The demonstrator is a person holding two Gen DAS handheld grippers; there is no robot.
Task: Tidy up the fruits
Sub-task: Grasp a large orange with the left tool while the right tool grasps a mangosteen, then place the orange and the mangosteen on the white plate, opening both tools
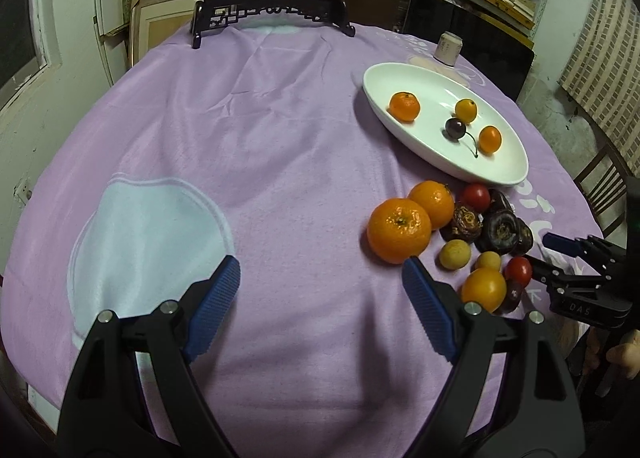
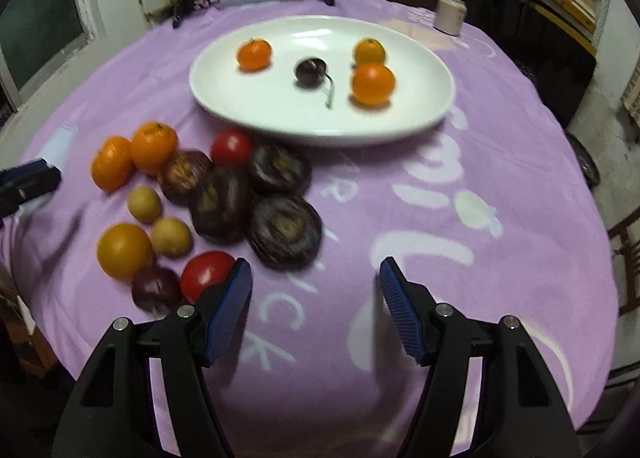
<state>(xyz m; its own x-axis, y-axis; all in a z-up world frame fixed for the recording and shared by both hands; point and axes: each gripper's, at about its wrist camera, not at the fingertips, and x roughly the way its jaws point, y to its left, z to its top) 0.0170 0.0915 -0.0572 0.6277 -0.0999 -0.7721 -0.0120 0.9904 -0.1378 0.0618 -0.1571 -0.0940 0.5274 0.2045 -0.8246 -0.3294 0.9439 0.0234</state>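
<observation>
A white oval plate (image 1: 500, 166) (image 2: 248, 106) holds a mandarin (image 1: 404, 106), a cherry (image 1: 455, 128) and two small orange fruits (image 1: 490, 139). A pile of loose fruit lies on the purple cloth beside it: mandarins (image 1: 399, 230) (image 2: 153, 147), red tomatoes (image 2: 206, 273), dark purple fruits (image 2: 286, 231) and small yellow fruits (image 2: 171, 236). My left gripper (image 1: 321, 274) is open and empty, left of the pile. My right gripper (image 2: 315, 272) is open and empty, just right of a tomato; it also shows in the left wrist view (image 1: 560, 244).
A purple cloth (image 1: 280, 138) covers the round table. A dark wooden stand with a round picture (image 1: 276, 14) is at the far edge. A small pale cup (image 1: 448, 47) (image 2: 450, 14) stands behind the plate. Shelves and a chair (image 1: 604, 178) surround the table.
</observation>
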